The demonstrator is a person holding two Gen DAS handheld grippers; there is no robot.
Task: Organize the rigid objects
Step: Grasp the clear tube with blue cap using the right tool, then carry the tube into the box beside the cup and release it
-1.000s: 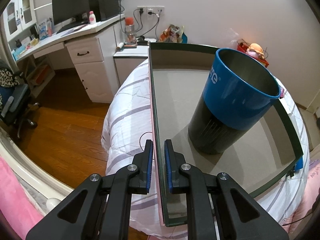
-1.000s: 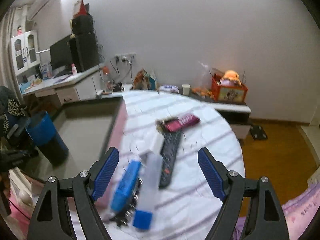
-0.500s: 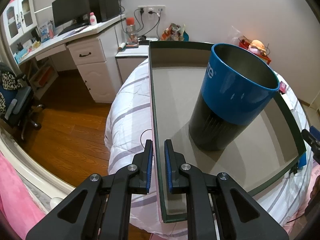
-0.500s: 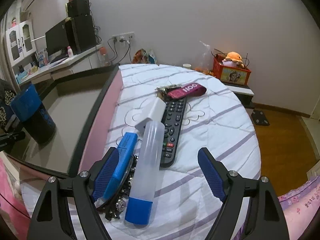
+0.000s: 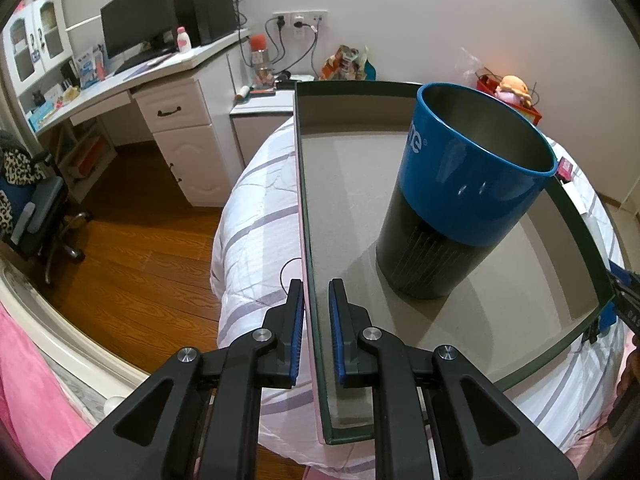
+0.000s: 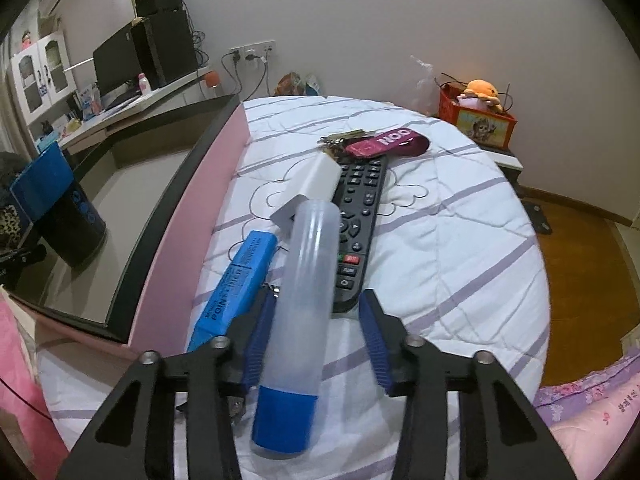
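My left gripper (image 5: 316,292) is shut on the thin side wall of a pink-sided, green-rimmed tray (image 5: 303,200) lying on the bed. A blue and black cup (image 5: 468,200) stands upright inside that tray. In the right wrist view a translucent bottle (image 6: 308,280) with a blue end and a white cap lies between the jaws of my right gripper (image 6: 316,300). The jaws are closing, and a gap still shows at the right pad. A blue box (image 6: 236,284) lies left of the bottle, a black remote (image 6: 360,216) to its right. Keys on a magenta strap (image 6: 384,142) lie beyond.
All of this rests on a bed with a white, purple-striped quilt (image 6: 440,240). The tray's pink wall (image 6: 180,208) runs along the left of the loose items. A desk with a monitor (image 5: 160,92), an office chair (image 5: 32,208) and a red box with a plush toy (image 6: 476,116) surround the bed.
My right gripper has come down over the bottle, and its jaws have narrowed from wide apart to close around it. The left gripper keeps its hold on the tray wall.
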